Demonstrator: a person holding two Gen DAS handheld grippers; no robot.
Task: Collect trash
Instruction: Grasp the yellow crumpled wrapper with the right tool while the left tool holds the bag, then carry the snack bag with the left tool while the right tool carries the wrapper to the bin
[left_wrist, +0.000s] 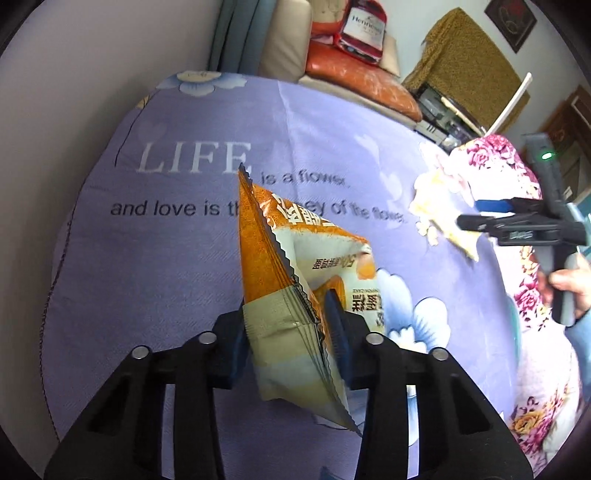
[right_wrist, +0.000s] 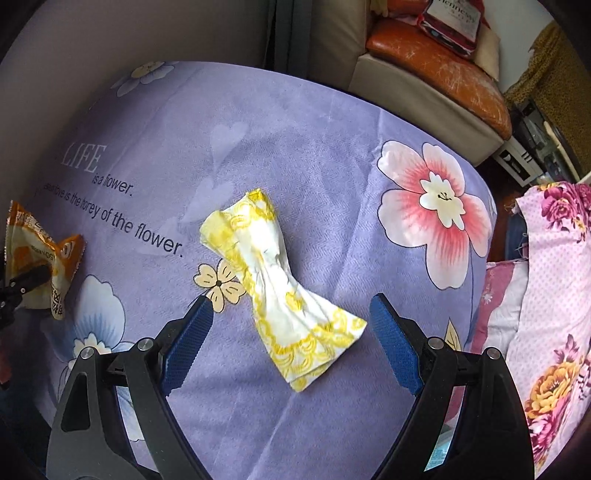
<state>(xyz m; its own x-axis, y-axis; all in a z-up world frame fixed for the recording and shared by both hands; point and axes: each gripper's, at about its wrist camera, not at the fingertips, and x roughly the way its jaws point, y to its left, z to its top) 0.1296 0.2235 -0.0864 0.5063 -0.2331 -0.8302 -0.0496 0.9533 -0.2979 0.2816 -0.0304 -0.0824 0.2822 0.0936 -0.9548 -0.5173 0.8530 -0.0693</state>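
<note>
Purple flowered bedsheet lies below; the left hand-held gripper clamps an orange snack wrapper, while the right hand-held gripper gapes around a crumpled yellow napkin.

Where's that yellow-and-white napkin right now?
In the right wrist view the napkin lies crumpled on the purple cloth, between the open right gripper's fingers, left of the big pink flower print.

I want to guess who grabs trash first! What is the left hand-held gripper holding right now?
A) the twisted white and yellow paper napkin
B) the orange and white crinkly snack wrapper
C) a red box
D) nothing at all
B: the left hand-held gripper is shut on the orange and white crinkly snack wrapper, while the twisted white and yellow paper napkin lies on the purple flowered cloth between the open fingers of the right hand-held gripper.
</note>
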